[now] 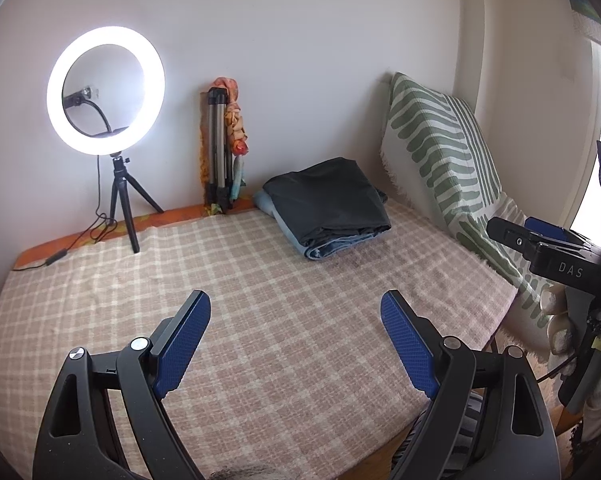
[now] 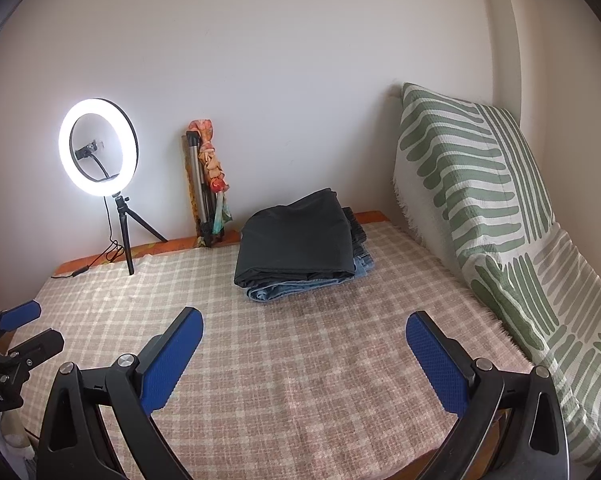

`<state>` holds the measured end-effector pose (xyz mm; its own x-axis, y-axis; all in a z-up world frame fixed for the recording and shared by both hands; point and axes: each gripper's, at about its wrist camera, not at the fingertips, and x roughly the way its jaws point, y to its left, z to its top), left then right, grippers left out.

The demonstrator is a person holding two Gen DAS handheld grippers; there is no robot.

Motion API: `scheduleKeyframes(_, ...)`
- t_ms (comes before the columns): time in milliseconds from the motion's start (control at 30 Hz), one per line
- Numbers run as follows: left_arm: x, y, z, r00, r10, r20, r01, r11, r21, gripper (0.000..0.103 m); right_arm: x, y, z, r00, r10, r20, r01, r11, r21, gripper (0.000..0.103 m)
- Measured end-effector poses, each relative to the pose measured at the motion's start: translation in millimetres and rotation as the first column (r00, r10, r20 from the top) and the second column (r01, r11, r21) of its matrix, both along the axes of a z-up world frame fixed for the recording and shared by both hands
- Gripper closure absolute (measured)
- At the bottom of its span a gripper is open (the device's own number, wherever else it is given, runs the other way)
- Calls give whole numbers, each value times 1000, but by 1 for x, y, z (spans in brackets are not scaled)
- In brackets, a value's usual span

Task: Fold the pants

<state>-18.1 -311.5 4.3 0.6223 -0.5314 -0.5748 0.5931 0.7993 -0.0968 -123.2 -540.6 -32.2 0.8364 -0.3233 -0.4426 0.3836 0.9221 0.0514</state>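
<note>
Lying folded, pants (image 1: 328, 196) sit well beyond both fingers (image 1: 184, 344).

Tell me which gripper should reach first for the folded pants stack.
Probably the right gripper: the folded pants stack sits almost straight ahead of its open jaws. From the left gripper, also open and empty, the stack lies slightly off to the right. The difference is small.

left tool (image 1: 295, 300): jaws wide, empty | right tool (image 2: 304, 322): jaws wide, empty

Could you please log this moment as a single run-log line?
left gripper: open, empty | right gripper: open, empty | folded pants: stacked, untouched on checked blanket
</note>
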Motion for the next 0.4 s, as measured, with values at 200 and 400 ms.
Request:
scheduleKeyframes(200, 1, 1, -1, 1000, 1, 1, -1, 1000, 1, 16, 0, -1, 0, 1000, 0, -1, 0, 1000, 0, 0)
scheduleKeyframes(400, 2, 1, -3, 1000, -1, -6, 1, 1000, -4, 16, 1, 1, -2, 1000, 2, -5, -2, 1000, -2, 0)
